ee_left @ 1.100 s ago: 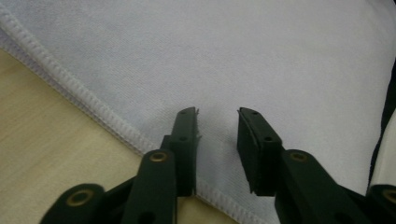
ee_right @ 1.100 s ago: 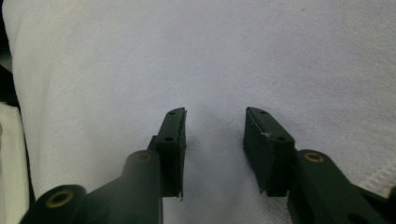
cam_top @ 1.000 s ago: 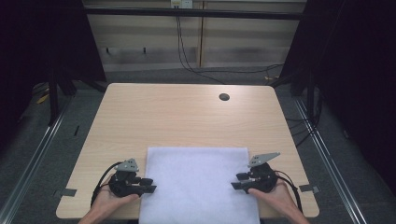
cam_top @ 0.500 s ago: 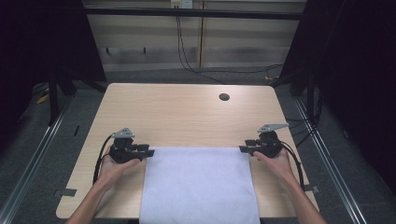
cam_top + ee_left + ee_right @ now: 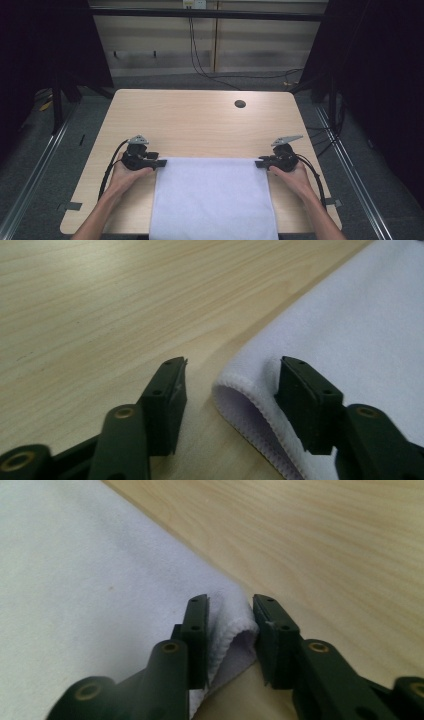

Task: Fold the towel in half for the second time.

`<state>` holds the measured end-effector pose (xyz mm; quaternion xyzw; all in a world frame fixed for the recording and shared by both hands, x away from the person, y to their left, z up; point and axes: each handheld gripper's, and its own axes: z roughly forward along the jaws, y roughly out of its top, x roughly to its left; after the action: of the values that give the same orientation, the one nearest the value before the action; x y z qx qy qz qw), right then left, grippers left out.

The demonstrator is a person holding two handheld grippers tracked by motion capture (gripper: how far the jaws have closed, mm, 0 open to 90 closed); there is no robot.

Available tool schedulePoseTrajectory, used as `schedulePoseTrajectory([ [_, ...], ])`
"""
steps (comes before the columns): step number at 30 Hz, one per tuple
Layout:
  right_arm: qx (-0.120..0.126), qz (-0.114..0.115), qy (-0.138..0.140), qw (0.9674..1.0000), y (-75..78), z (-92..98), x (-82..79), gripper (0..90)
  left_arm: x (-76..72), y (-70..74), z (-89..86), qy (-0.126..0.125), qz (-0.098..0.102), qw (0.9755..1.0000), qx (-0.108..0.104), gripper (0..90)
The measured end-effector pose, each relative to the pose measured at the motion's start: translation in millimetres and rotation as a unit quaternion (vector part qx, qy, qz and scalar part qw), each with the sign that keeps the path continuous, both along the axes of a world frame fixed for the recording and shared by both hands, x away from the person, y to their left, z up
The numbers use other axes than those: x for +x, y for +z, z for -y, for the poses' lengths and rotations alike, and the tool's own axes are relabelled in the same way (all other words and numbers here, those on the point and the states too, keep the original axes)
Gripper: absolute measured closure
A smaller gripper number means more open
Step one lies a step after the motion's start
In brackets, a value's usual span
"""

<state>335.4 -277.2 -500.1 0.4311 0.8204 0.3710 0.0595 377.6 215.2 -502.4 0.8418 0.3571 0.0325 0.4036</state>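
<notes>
the cloth (image 5: 212, 197) lies flat between your grippers, far corners at their tips. your left gripper (image 5: 227, 390) has just been opening, its jaws loose around a lifted corner; your right gripper (image 5: 230, 630) has just been closing and pinches its corner. next, i'd judge, close the left and lift together.

The light wooden table (image 5: 200, 125) has rounded corners and a dark round hole (image 5: 240, 104) near its far edge (right of the middle). Beyond it runs a pale wall panel (image 5: 150, 50) with black cables (image 5: 200, 55) hanging down it and trailing across the grey floor (image 5: 65, 150). Metal rails (image 5: 35, 170) flank the table on both sides.
</notes>
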Motion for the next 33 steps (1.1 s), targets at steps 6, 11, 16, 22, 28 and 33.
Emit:
schedulePoseTrajectory([
  [6,-0.004,-0.012,0.008,0.9999,3.2,-2.2,-6.4,84.8,-5.3,-0.3,6.5,-0.037,0.000,0.9993,0.002,68.1],
  [11,0.008,-0.013,0.008,0.9999,6.4,-1.1,-2.7,85.9,-9.2,3.9,4.8,-0.043,-0.002,0.9991,-0.008,83.9],
  [16,0.042,0.014,-0.006,0.9990,25.5,1.9,4.0,86.3,-3.4,19.2,-6.1,-0.019,0.002,0.9985,-0.051,84.2],
  [22,0.060,0.045,-0.013,0.9971,46.5,-0.4,19.3,86.4,6.0,42.5,-7.9,-0.001,0.027,0.9977,-0.062,84.3],
  [28,0.062,0.070,-0.019,0.9954,70.2,-1.7,36.8,86.5,21.5,69.5,-10.5,0.011,0.056,0.9960,-0.069,84.5],
  [33,0.079,0.083,-0.019,0.9932,90.8,0.3,50.0,86.6,32.0,93.8,-13.1,-0.002,0.063,0.9936,-0.094,84.4],
])
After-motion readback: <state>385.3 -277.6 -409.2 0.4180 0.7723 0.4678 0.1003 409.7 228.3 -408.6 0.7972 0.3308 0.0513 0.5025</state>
